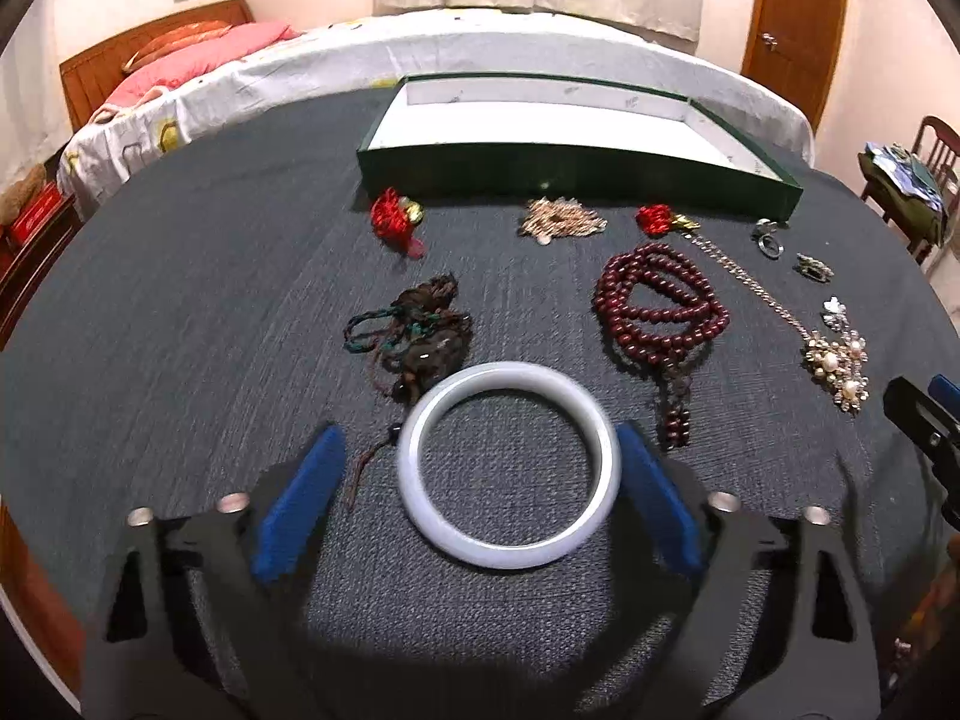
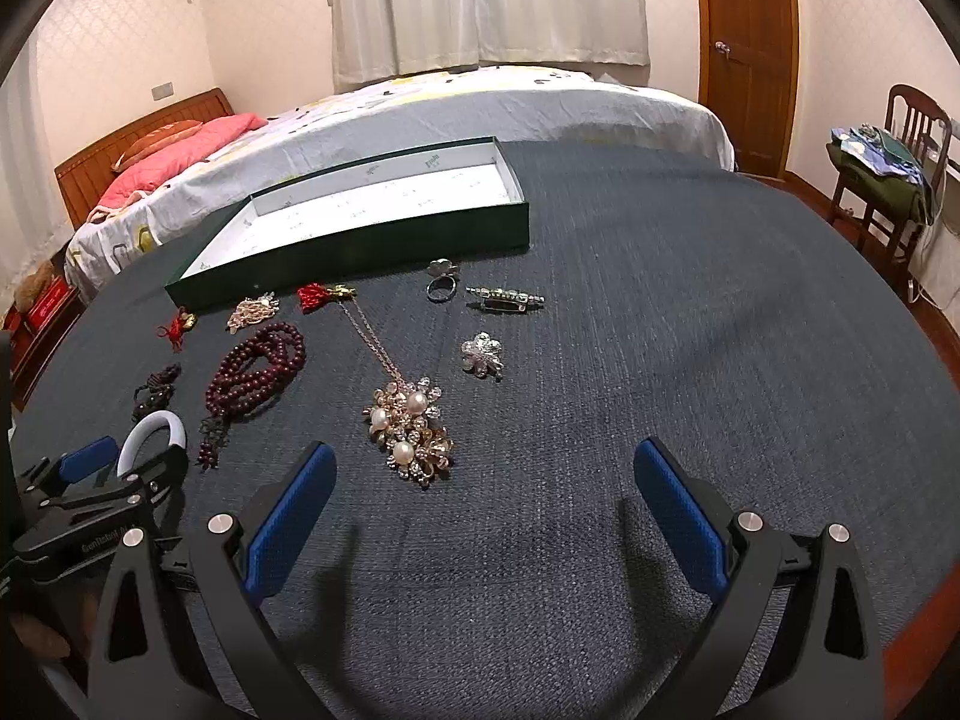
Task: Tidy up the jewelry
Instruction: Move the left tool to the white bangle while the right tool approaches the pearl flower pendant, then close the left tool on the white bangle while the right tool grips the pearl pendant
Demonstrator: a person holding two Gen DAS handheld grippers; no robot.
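I have my left tongs (image 1: 510, 480) spread wide around the white bangle (image 1: 509, 465), which lies flat on the table (image 1: 180, 300) between the two blue pads; the right pad looks to be touching its rim or nearly so, the left pad stands clear of it. Nothing is gripped yet. My right tongs (image 2: 486, 516) hang open over bare cloth, holding nothing, just short of the pearl flower pendant (image 2: 411, 429).

So I judge this to be the first pick: every piece is out on the table and the green box (image 1: 576, 171) at the far side has nothing in it. Next I need to close the left tongs across the bangle's outer rim, squarely, since a smooth hard ring may squirt out sideways, then lift it over the dark cord bracelet (image 1: 414, 330) and the box's near wall and set it down inside.
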